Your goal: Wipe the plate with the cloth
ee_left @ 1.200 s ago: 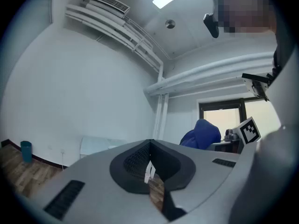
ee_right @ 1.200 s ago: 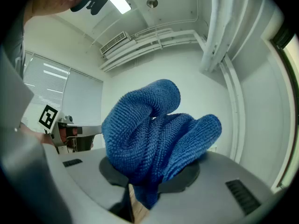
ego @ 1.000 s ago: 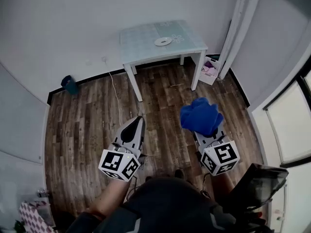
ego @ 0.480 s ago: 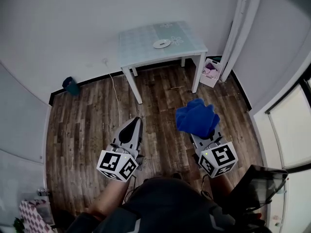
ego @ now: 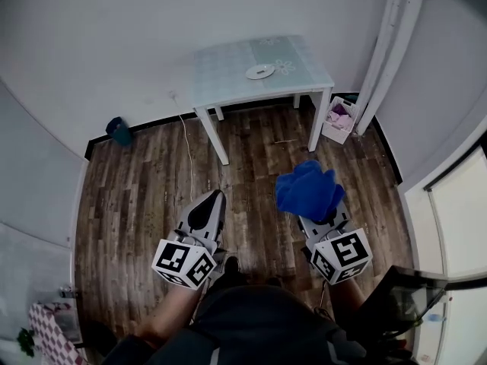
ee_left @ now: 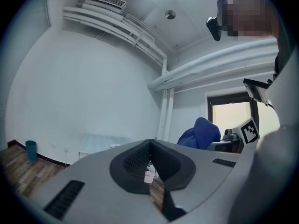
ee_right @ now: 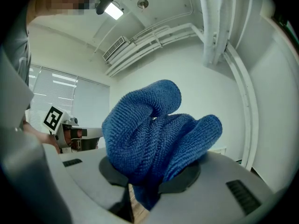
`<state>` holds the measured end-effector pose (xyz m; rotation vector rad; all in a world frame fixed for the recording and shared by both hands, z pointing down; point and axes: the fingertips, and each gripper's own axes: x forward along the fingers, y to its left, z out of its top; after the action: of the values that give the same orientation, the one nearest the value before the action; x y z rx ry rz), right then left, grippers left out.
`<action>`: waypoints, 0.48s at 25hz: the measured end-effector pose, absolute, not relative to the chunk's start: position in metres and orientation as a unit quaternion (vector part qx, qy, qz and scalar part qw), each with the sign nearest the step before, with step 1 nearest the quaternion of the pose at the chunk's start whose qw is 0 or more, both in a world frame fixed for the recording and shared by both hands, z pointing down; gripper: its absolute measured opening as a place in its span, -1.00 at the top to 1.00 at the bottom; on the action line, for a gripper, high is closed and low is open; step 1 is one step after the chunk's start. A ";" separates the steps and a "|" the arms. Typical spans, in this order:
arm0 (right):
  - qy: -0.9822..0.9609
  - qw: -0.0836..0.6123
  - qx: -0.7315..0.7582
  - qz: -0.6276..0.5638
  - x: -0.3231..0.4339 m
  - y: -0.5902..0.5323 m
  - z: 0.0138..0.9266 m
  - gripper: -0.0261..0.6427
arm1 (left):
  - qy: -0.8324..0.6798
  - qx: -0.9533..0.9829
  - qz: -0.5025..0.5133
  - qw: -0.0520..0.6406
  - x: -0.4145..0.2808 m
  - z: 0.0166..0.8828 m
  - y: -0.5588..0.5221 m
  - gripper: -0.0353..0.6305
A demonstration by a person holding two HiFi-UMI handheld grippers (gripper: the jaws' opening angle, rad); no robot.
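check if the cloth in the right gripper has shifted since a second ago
Yes, slightly: the cloth has drifted left relative to the table's right front leg.

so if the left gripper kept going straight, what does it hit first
Nothing near. The left gripper, shut and empty, points over the floor toward the table; its own view sets the jaws just right of the tabletop, so likely that end or the wall behind. Depth is unclear.

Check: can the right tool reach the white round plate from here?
Probably not. The right tool, shut on the blue terry cloth, is over wooden floor, well short of the pale green table bearing that plate. Nothing blocks the path.
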<state>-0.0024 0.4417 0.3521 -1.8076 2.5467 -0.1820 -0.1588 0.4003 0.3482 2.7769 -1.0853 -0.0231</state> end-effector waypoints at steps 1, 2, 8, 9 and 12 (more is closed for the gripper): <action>0.814 0.007 -0.577 -0.057 -0.002 0.436 0.351 0.57 | -0.362 0.928 -0.007 0.081 -0.158 0.349 0.395 0.87; 0.814 0.007 -0.578 -0.056 -0.001 0.430 0.351 0.57 | -0.362 0.928 -0.008 0.082 -0.158 0.350 0.390 0.87; 0.805 0.009 -0.591 -0.053 -0.008 0.390 0.356 0.57 | -0.343 0.936 -0.017 0.076 -0.161 0.351 0.349 0.87; 0.803 0.008 -0.594 -0.054 -0.012 0.382 0.356 0.57 | -0.341 0.937 -0.019 0.076 -0.164 0.351 0.340 0.87; 0.799 0.002 -0.599 -0.054 -0.023 0.356 0.352 0.57 | -0.335 0.939 -0.027 0.079 -0.174 0.346 0.312 0.87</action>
<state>-0.0226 0.3560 0.3517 -1.8786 2.5064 -0.1704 -0.1739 0.3120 0.3462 2.8082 -1.0019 -0.0819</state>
